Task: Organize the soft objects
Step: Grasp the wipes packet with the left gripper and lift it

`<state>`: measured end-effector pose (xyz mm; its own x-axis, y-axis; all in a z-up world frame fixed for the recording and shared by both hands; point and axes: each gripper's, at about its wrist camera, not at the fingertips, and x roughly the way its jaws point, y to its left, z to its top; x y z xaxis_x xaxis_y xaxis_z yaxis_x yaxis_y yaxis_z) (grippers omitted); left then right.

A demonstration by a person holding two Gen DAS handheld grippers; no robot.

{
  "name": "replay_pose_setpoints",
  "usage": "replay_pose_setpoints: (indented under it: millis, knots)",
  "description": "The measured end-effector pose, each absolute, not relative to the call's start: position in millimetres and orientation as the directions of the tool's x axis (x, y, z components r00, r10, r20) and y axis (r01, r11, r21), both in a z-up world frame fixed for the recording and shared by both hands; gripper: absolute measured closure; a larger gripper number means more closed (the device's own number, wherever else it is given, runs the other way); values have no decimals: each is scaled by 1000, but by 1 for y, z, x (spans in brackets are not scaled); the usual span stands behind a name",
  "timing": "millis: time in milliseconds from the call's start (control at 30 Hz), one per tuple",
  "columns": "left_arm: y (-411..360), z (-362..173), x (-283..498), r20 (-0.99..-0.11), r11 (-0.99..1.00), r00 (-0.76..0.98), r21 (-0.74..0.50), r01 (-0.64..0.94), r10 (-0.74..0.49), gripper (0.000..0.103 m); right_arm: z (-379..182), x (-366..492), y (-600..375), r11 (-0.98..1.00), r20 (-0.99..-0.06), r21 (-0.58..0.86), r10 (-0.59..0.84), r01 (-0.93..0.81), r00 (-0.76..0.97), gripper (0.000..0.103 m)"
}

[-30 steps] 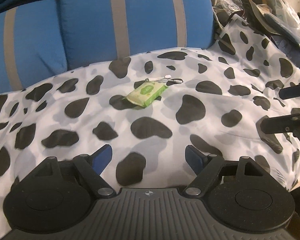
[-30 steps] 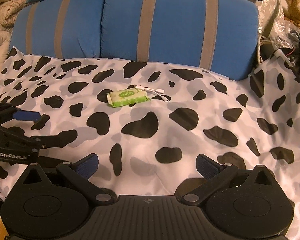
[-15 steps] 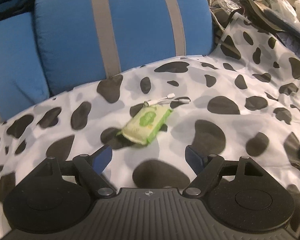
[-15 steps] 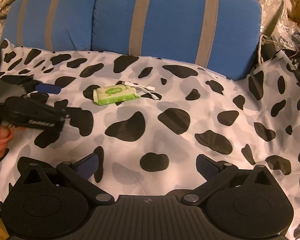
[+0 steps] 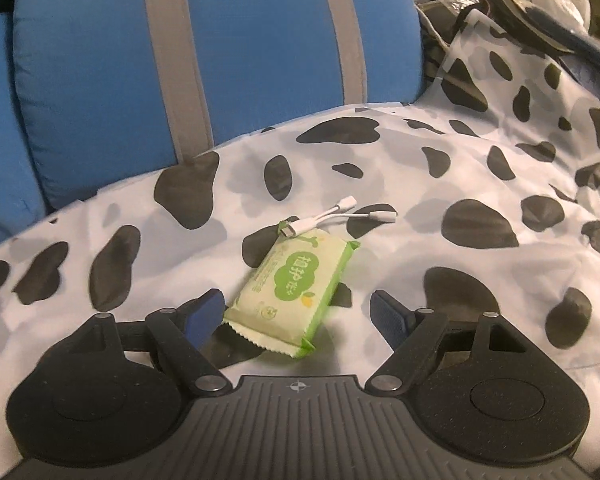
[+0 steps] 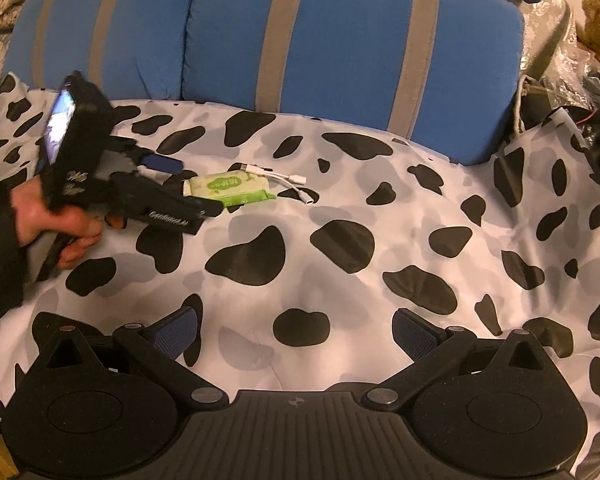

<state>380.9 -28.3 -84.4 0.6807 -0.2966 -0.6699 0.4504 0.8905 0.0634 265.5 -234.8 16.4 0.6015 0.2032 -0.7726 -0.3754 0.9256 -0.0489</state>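
Left tongs (image 5: pixel 298 312) spread wide around the near end of the green pack (image 5: pixel 290 286) mid-bed (image 6: pixel 380 216), adapter cable (image 5: pixel 340 214) touching its far end. Right tongs (image 6: pixel 296 330) spread, hovering well back.

Left tool (image 6: pixel 188 182) (jaws apart) reaches the green wipes pack (image 6: pixel 228 188) on the spotted sheet (image 6: pixel 340 280).
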Motion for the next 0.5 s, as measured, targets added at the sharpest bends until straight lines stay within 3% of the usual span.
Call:
replay_pose_setpoints:
  millis: [500]
  knots:
    - [-16, -106, 408, -666, 894, 649, -60, 445, -368, 23, 12, 269, -239, 937, -782, -80, 153, -341, 604, 0]
